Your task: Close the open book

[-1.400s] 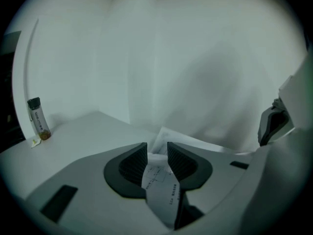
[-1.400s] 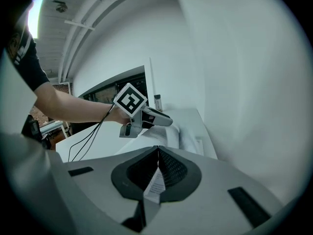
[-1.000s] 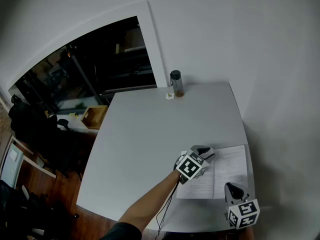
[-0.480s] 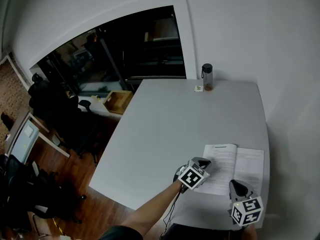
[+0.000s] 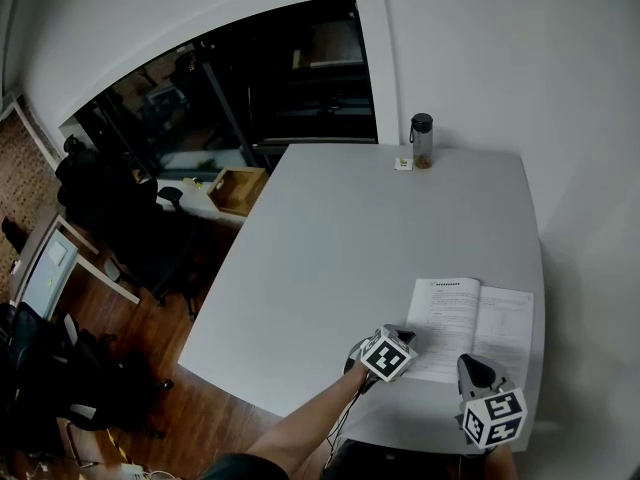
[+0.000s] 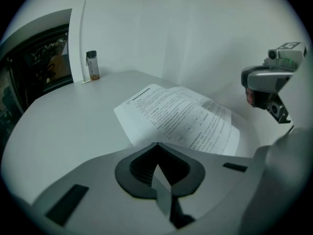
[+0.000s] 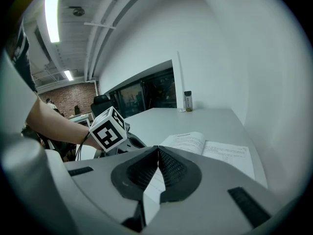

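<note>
The open book [image 5: 470, 323] lies flat with printed white pages up, near the front right corner of the grey table [image 5: 330, 248]. My left gripper [image 5: 404, 334] is shut and empty, just off the book's near left corner. In the left gripper view its jaws [image 6: 156, 148] meet in a line, with the book [image 6: 181, 119] spread out ahead. My right gripper [image 5: 467, 366] hovers at the book's near edge, also shut on nothing. The right gripper view has those jaws [image 7: 158, 148] closed before the book [image 7: 210, 148], with the left gripper's marker cube [image 7: 108, 129] to the left.
A dark-capped bottle [image 5: 422, 140] and a small white object [image 5: 402, 164] stand at the table's far edge by the wall. A white wall runs along the table's right side. Left of the table are a dark window, chairs and a wooden floor.
The left gripper has drawn back from over the left page to the book's near left corner and sunk lower. The head view has shifted. The right gripper has barely moved.
</note>
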